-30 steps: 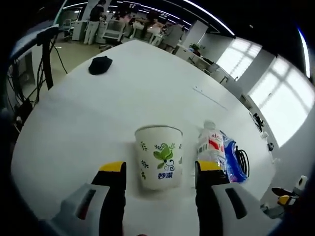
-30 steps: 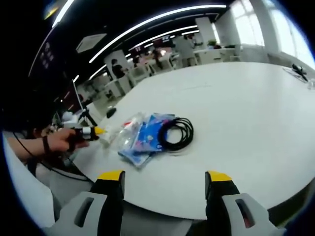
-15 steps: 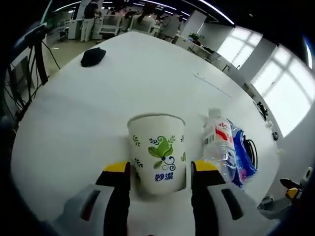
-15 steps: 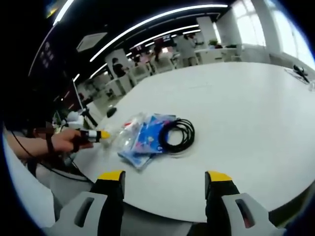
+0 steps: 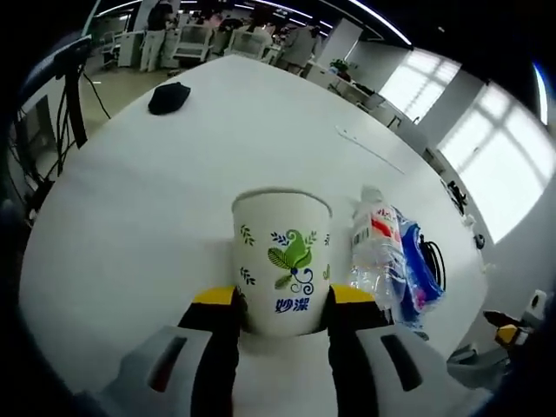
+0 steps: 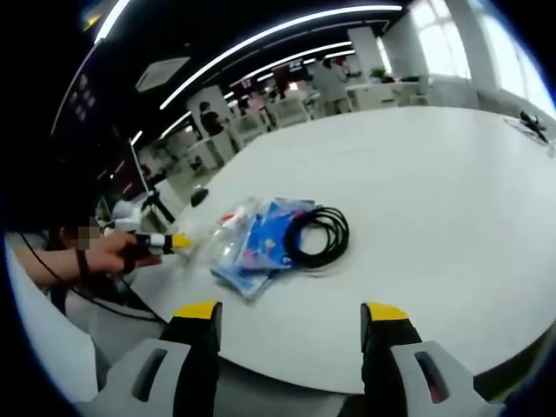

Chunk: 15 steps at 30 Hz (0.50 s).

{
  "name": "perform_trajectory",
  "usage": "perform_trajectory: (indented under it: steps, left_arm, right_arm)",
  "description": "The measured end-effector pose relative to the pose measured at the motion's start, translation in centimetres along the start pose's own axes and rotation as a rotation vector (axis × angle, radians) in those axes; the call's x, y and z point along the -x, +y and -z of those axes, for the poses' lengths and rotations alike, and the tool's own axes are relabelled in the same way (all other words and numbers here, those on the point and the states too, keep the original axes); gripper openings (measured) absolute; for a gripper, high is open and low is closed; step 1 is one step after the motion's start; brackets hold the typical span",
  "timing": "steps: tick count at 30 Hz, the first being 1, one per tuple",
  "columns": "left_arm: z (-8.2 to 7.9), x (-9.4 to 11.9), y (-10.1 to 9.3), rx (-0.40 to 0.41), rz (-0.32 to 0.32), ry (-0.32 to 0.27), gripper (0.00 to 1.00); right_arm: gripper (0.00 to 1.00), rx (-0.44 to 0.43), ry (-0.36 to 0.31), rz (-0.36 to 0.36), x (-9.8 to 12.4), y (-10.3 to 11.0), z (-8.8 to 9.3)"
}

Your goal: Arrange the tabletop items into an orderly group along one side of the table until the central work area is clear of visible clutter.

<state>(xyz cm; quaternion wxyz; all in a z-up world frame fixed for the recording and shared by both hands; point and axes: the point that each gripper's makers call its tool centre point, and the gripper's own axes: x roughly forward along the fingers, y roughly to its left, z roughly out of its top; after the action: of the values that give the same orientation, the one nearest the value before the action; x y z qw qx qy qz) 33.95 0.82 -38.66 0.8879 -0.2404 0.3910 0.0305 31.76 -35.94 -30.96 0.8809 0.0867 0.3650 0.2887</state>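
A white paper cup (image 5: 282, 252) with a green leaf print stands upright on the white table (image 5: 174, 200), near its edge. My left gripper (image 5: 282, 297) is shut on the cup, one yellow-tipped jaw pressed to each side of its lower half. To the right of the cup lie a clear plastic bottle (image 5: 375, 252), a blue packet (image 5: 417, 274) and a black cable coil (image 5: 433, 265). In the right gripper view the bottle (image 6: 222, 239), packet (image 6: 263, 241) and coil (image 6: 318, 236) lie together. My right gripper (image 6: 291, 313) hangs open off the table's edge, short of them.
A black object (image 5: 169, 97) lies far back on the table. A hand holds the left gripper (image 6: 156, 242) at the table's left edge. Small items (image 6: 530, 123) sit at the far right. Desks, chairs and people stand beyond the table.
The left gripper's jaws have come in from either side of the paper cup and now press on it. The right gripper has stayed almost still.
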Motion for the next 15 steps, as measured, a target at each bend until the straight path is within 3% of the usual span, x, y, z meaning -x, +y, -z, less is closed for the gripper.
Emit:
perform_trajectory:
  steps: [3, 6, 14, 15]
  left_arm:
    - [0.0, 0.6, 0.2, -0.004, 0.002, -0.008, 0.37]
    - [1.4, 2.1, -0.5, -0.007, 0.005, -0.012, 0.37]
    - [2.3, 5.0, -0.7, -0.017, 0.001, -0.027, 0.37]
    - [1.8, 5.1, -0.4, -0.018, -0.001, -0.029, 0.37]
  right_arm:
    - [0.65, -0.002, 0.004, -0.011, -0.1, 0.6, 0.0]
    - [0.65, 0.003, 0.014, -0.024, -0.5, 1.3, 0.2]
    - [0.65, 0.026, 0.027, -0.06, -1.8, 2.2, -0.5]
    - [0.65, 0.028, 0.028, -0.065, -2.0, 2.3, -0.6]
